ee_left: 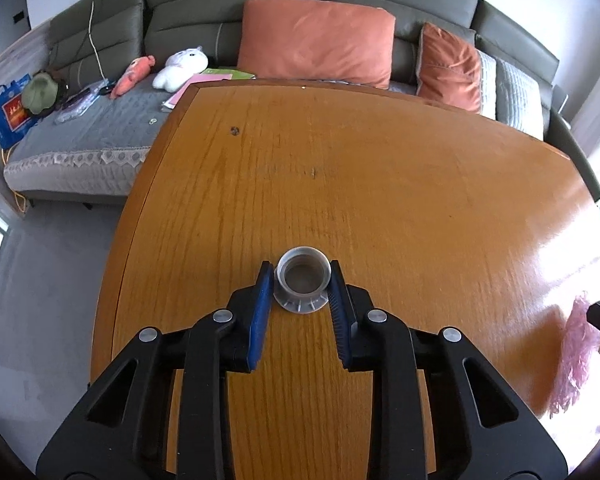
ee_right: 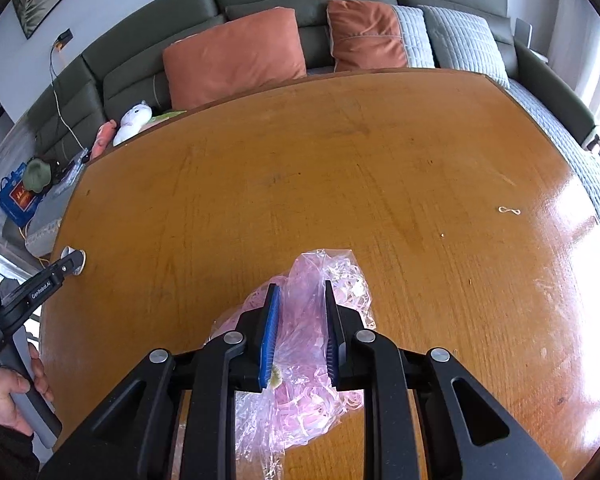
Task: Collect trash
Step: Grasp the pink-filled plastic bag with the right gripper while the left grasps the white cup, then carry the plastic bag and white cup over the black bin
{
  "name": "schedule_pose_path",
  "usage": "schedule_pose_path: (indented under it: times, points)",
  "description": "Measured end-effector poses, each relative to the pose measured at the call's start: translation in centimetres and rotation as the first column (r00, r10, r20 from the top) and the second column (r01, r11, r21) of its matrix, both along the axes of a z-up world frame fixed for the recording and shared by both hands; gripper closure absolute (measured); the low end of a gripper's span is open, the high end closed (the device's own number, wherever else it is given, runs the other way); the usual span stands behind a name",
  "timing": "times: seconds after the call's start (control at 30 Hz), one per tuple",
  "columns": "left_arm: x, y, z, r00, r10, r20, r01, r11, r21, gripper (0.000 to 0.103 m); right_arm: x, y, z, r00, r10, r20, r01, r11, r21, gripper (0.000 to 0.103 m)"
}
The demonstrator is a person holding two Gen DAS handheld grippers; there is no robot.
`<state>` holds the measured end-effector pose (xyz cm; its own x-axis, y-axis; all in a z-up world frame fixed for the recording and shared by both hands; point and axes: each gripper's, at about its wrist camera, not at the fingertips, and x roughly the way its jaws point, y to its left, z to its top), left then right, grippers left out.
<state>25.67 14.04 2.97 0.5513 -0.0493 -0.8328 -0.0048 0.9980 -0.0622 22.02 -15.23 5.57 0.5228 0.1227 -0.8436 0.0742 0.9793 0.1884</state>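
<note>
Left claw [ee_left: 302,280] clamped on small grey plastic cap [ee_left: 302,278], upright on table [ee_left: 380,184]: stiff, light, slippery; best held across rim. Right claw [ee_right: 302,292] pinched on pink plastic bag [ee_right: 300,344]: soft, crinkly, easily slipping.

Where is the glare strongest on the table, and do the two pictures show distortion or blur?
Left wrist view: glare whitens the table at its right edge, washing out the pink bag; the far edge bows from fisheye distortion; the cap is sharp. Right wrist view: glare streaks the right side, the table edge curves, and the bag is sharp.
</note>
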Motion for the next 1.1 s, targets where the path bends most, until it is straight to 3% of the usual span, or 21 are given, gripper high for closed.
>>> schedule_pose_path:
  times: [0.23,0.7,1.0,1.1]
  points:
    - [-3.1,0.2,1.8,1.0,0.0,0.024,0.0,1.0,-0.014,0.076,-1.4,1.9,2.4,0.998,0.056,0.043,-0.056,0.998,0.004,0.081]
    - [-14.6,5.4,5.2,0.996,0.064,0.068,-0.062,0.997,-0.036,0.076,-7.0,12.7,6.6,0.961,0.25,0.115,-0.253,0.967,0.011,0.081]
    - [-22.2,11.6,5.9,0.983,0.169,0.075,-0.166,0.985,-0.041,0.076,-12.1,22.4,7.7,0.897,0.424,0.126,-0.43,0.902,0.024,0.081]
    - [-24.6,13.8,5.9,0.975,0.21,0.075,-0.207,0.977,-0.043,0.076,-14.2,26.5,7.9,0.86,0.494,0.129,-0.501,0.865,0.023,0.081]
